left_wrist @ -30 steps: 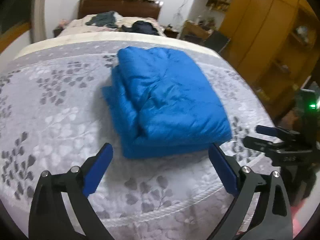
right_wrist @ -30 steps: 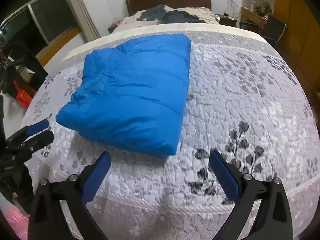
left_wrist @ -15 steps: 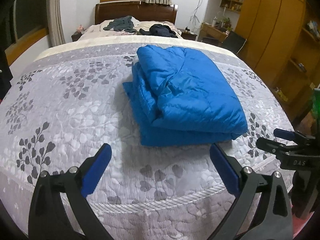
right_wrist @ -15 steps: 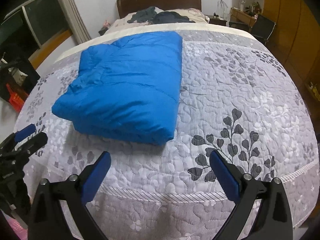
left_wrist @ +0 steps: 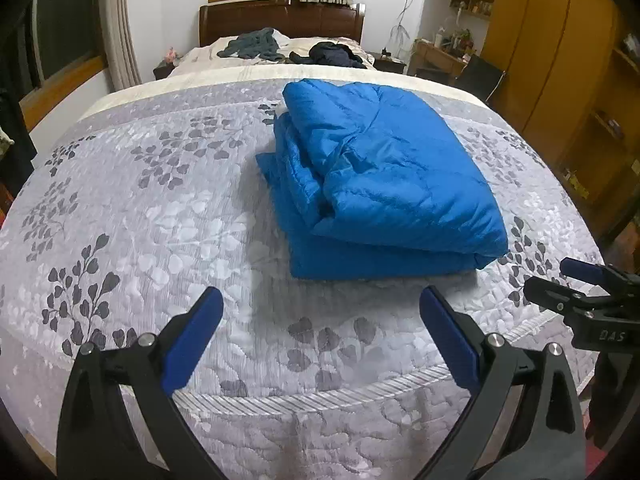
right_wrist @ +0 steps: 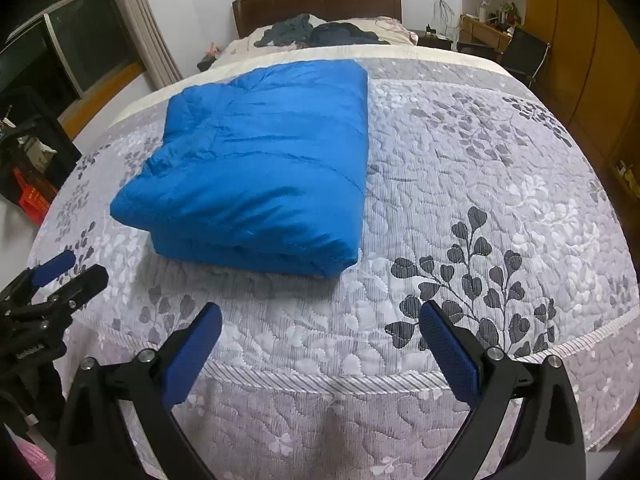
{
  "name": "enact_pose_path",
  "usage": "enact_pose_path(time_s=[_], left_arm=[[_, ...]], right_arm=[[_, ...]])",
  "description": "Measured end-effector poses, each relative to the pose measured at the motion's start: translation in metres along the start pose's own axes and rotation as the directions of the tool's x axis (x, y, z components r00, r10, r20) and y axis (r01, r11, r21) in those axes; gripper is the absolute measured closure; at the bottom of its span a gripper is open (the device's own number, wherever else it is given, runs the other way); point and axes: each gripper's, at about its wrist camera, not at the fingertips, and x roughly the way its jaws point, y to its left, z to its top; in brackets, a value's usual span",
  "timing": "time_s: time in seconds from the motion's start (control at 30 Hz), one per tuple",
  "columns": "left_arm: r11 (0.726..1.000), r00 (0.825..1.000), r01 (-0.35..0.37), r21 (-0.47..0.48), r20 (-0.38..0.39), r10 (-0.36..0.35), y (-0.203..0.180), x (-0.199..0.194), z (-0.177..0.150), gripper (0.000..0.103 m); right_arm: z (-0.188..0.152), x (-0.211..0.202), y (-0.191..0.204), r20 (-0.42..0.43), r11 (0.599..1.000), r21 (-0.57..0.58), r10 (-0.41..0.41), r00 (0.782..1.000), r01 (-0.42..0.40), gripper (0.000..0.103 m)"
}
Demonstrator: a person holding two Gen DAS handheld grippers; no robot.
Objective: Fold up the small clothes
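A bright blue puffy jacket (left_wrist: 384, 184) lies folded into a thick rectangle on the grey leaf-patterned bedspread (left_wrist: 140, 216). In the right wrist view the same jacket (right_wrist: 260, 168) sits left of centre. My left gripper (left_wrist: 320, 320) hangs open over the bed's near edge, short of the jacket and holding nothing. The right gripper (right_wrist: 320, 328) is open too, near the foot edge, apart from the jacket's right corner. Each view catches the other gripper at its side: the right gripper (left_wrist: 584, 292) and the left gripper (right_wrist: 52, 280).
Dark clothes (left_wrist: 256, 44) lie heaped on a second bed by the wooden headboard (left_wrist: 280, 20). Wooden wardrobes (left_wrist: 560, 60), a desk and a black chair (left_wrist: 480, 76) stand on the right. A red crate (right_wrist: 34, 200) sits on the floor at left.
Both grippers have drawn back and up from the jacket toward the foot of the bed. The jacket looks farther off in both views. Both grippers stay open.
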Motion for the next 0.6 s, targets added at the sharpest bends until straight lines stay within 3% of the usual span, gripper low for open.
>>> enact_pose_path(time_s=[0.6], left_arm=[[0.999,0.999,-0.035,-0.014,-0.021,0.035,0.0028,0.0086,-0.0007,0.005]], right_arm=[[-0.0006,0.0057,0.0019,-0.012,1.000,-0.001,-0.011,1.000,0.011,0.004]])
